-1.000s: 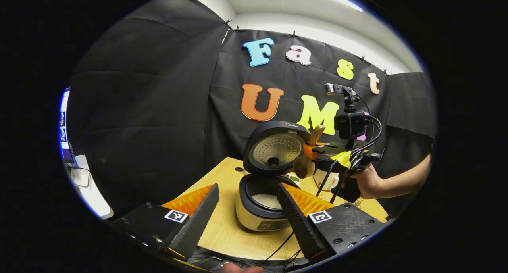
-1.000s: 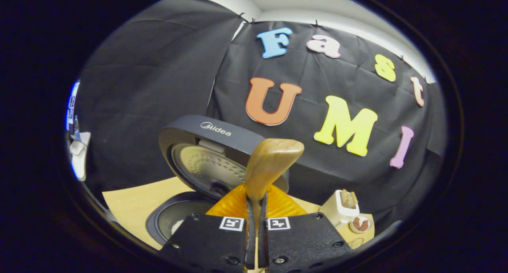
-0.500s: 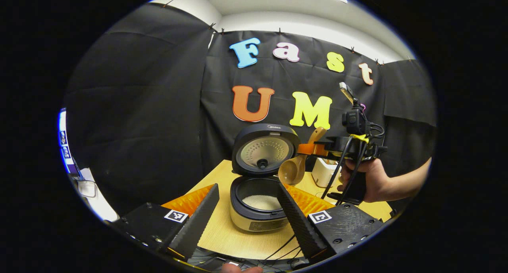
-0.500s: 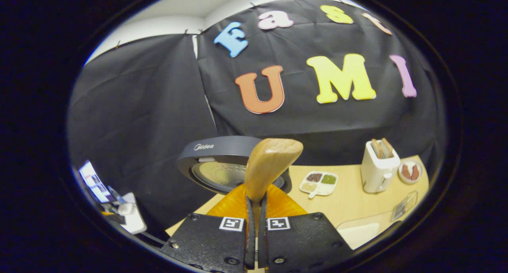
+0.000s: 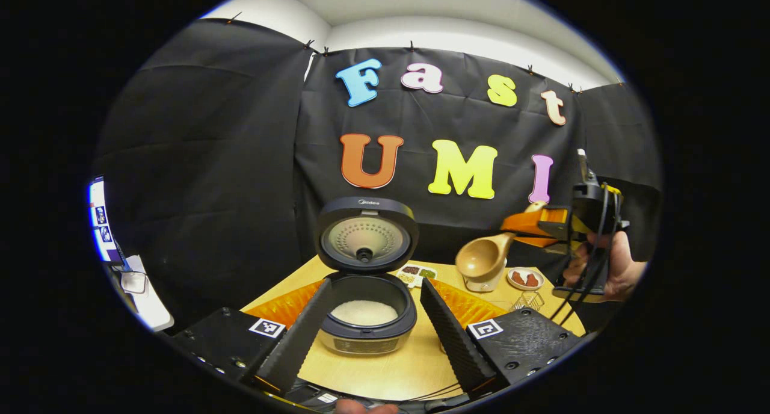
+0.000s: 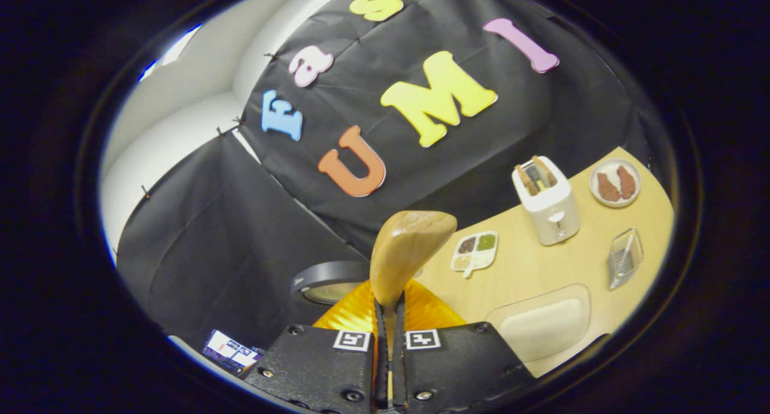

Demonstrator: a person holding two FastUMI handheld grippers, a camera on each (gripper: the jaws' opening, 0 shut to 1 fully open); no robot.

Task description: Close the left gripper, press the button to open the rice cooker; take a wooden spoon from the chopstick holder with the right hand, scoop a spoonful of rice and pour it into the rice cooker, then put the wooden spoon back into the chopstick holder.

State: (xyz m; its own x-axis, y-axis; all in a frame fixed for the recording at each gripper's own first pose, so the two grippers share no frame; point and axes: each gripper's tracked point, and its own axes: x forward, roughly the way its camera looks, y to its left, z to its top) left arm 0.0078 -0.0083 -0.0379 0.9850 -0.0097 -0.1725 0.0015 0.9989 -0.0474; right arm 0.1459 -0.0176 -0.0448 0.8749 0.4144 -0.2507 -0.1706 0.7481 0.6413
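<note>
The right gripper (image 6: 388, 366) had its fingers clamped on the wooden spoon (image 5: 483, 258), held above the surface's right side; returning it well meant lowering it upright into the chopstick holder. The left gripper's (image 5: 373, 330) fingers stood apart before the open rice cooker (image 5: 366, 308).

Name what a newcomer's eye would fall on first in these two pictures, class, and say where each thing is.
The open rice cooker stands mid-table with its lid up and white rice inside, framed by the open left tool. To its right, in the air, the right tool grips a wooden spoon. A white toaster stands near the wall.
</note>
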